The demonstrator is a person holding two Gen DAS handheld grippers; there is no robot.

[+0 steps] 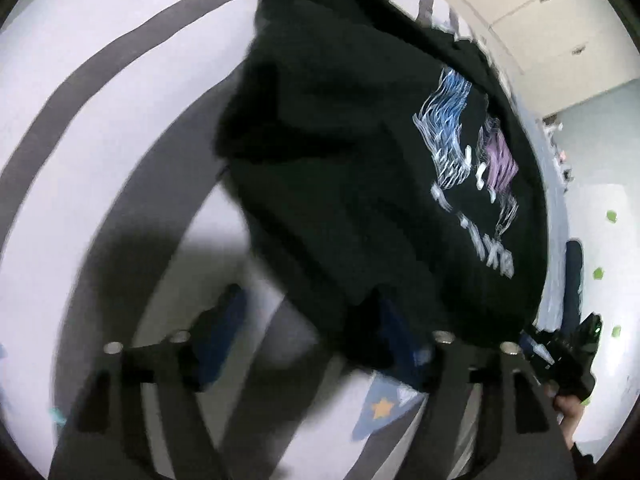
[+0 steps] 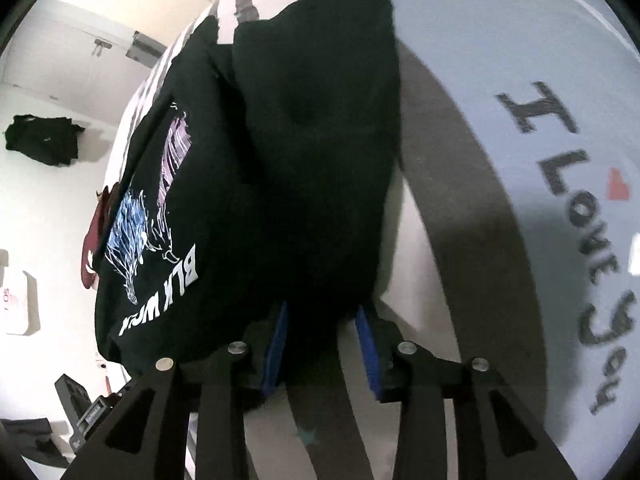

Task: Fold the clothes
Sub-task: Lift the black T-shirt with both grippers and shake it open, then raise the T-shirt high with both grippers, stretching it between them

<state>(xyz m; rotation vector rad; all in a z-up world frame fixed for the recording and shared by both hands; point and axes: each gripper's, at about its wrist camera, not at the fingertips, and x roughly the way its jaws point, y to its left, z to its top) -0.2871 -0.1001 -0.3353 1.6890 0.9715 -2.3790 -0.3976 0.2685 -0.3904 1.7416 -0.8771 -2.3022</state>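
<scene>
We have a black printed T-shirt [image 1: 360, 168] lying partly folded on a grey-and-white striped bedsheet [image 1: 100, 120], its blue, white and purple graphic facing up toward one side.

In the left wrist view, our left gripper [image 1: 308, 332] stands released, jaws spread wide. The shirt's near edge lies over the right-hand blue pad, while the left-hand finger [image 1: 222, 320] sits clear of the cloth over bare sheet. The blur keeps us from telling whether that covered pad touches the fabric. At the right edge of this view we see the other gripper's black body, with part of a hand under it.

In the right wrist view, our right gripper [image 2: 324, 344] has its jaws partly apart. The shirt's near hem hangs down between the two blue pads; we see a gap beside the right-hand pad [image 2: 368, 348], so the cloth is not pinched. Beside the shirt the sheet carries dark lettering [image 2: 580, 216] and a small red heart.
</scene>
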